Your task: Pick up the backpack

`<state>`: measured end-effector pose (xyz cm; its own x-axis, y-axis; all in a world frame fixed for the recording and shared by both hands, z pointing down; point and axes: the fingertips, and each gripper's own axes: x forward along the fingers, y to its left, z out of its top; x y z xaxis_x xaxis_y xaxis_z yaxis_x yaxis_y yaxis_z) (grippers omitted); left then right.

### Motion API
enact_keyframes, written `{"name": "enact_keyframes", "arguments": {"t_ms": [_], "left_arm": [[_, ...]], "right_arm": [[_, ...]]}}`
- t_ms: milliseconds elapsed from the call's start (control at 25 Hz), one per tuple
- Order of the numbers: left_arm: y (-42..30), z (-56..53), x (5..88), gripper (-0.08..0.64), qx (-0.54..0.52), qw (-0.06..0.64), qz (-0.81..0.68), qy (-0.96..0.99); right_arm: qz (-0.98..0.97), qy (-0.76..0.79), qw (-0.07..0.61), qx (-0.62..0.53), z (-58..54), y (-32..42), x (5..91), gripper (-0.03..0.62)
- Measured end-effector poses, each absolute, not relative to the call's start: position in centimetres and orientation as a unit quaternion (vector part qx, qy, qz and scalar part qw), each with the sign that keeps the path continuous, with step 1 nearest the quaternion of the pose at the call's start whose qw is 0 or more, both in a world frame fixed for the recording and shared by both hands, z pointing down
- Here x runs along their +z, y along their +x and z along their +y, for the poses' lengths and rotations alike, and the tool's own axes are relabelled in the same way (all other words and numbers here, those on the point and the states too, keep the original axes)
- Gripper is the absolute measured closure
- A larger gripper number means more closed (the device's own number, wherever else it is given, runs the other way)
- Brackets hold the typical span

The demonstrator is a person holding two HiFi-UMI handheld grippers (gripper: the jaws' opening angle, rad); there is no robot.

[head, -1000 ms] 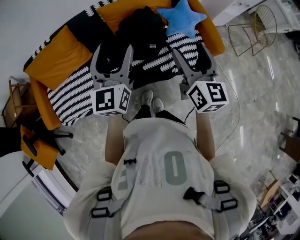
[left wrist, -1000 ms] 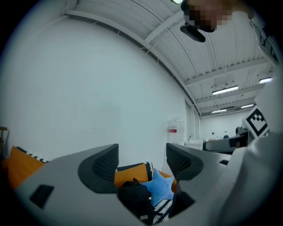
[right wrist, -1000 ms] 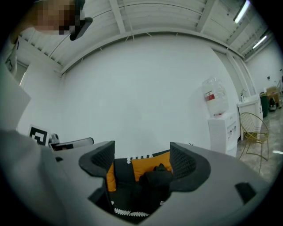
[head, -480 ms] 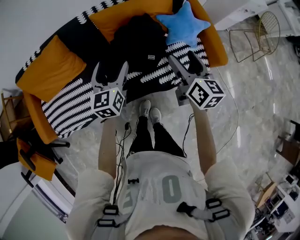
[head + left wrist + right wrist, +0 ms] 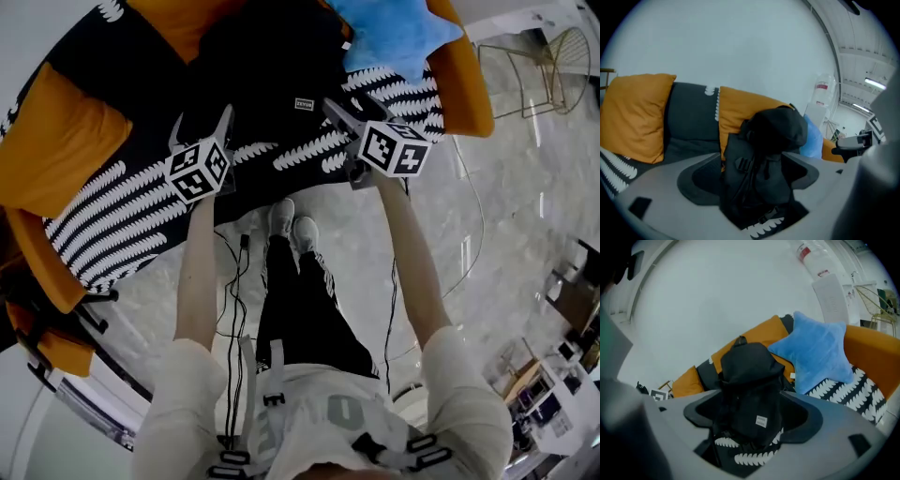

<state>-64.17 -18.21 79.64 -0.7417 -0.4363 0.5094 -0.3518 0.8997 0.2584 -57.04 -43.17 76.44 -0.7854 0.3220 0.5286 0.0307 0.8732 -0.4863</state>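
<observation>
The black backpack (image 5: 272, 70) stands upright on the sofa, leaning on the orange backrest. Both grippers reach toward it from the front. My left gripper (image 5: 202, 122) is at its lower left side, jaws spread wide. My right gripper (image 5: 352, 105) is at its lower right side, also wide open. In the left gripper view the backpack (image 5: 764, 159) fills the gap ahead of the left gripper (image 5: 750, 176), and no pad presses on it. In the right gripper view the backpack (image 5: 750, 390), with a small grey label, sits just ahead of the right gripper (image 5: 752, 416).
A blue star cushion (image 5: 394, 33) lies right of the backpack, close to my right gripper. Orange cushions (image 5: 56, 141) and a black-and-white patterned throw (image 5: 112, 216) cover the sofa. Cables (image 5: 234, 281) hang near the person's shoes (image 5: 292, 225). A wire chair (image 5: 553, 66) stands at the right.
Both grippers have dropped and moved forward to the sofa, now flanking the backpack's lower part. The person has bent forward, so the sofa looks nearer.
</observation>
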Motion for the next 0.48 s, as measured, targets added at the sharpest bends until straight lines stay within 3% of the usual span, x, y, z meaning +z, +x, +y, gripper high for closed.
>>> {"name": "enact_keyframes", "arguments": {"t_ms": [360,480], "left_arm": [[-65.5,-18.3,91.1,0.175,-0.08,0.358,-0.906,0.212],[-65.8,-19.0,92.8,0.176,-0.1,0.373,-0.897,0.216]], "right_arm": [[-0.877,-0.047,0.394,0.272,-44.4,-59.6,91.0,0.213],[-0.869,-0.049,0.412,0.27,-44.0,-59.9,93.5,0.247]]}}
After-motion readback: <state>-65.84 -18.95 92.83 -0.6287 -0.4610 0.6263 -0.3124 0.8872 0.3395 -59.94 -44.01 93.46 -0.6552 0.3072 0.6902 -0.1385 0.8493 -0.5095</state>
